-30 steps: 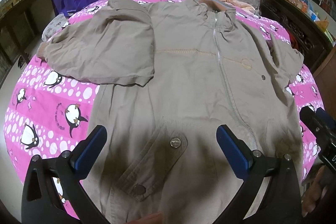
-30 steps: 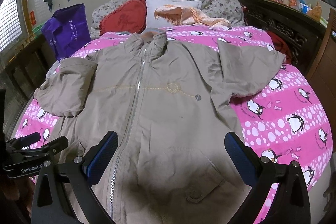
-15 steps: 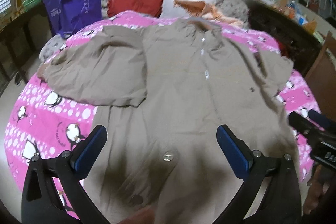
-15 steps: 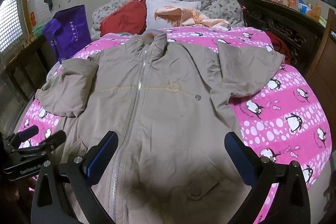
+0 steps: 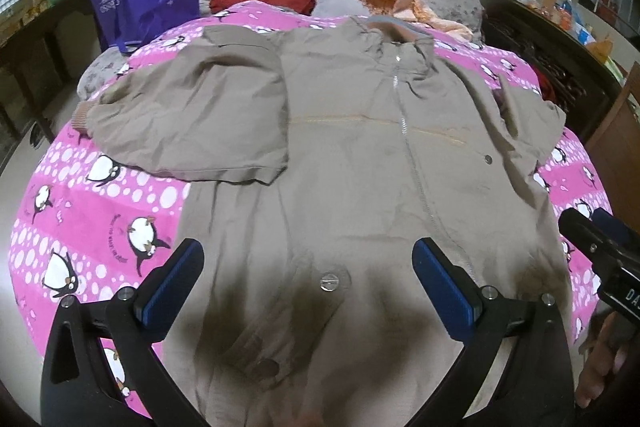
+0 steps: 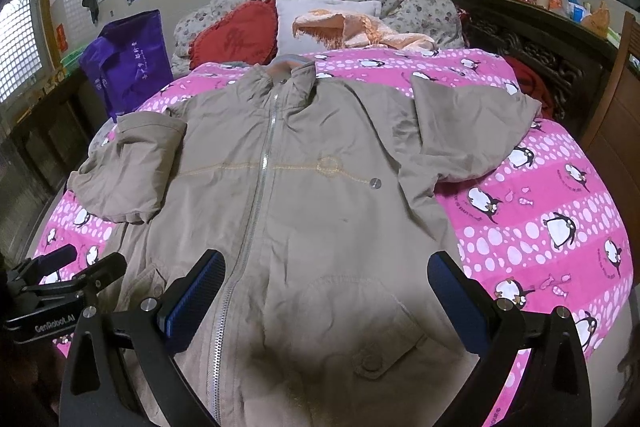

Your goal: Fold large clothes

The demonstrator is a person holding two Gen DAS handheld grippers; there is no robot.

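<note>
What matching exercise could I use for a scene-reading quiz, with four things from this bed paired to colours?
Things:
1. jacket
2. bag
3. heart cushion
4. bedspread

Colours:
A. red
B. pink with penguins
C. beige
D. purple

Pairs: 1-C, 2-D, 3-A, 4-B

Black gripper (image 5: 306, 269) frames, blue pads (image 5: 442, 285), silver screws
</note>
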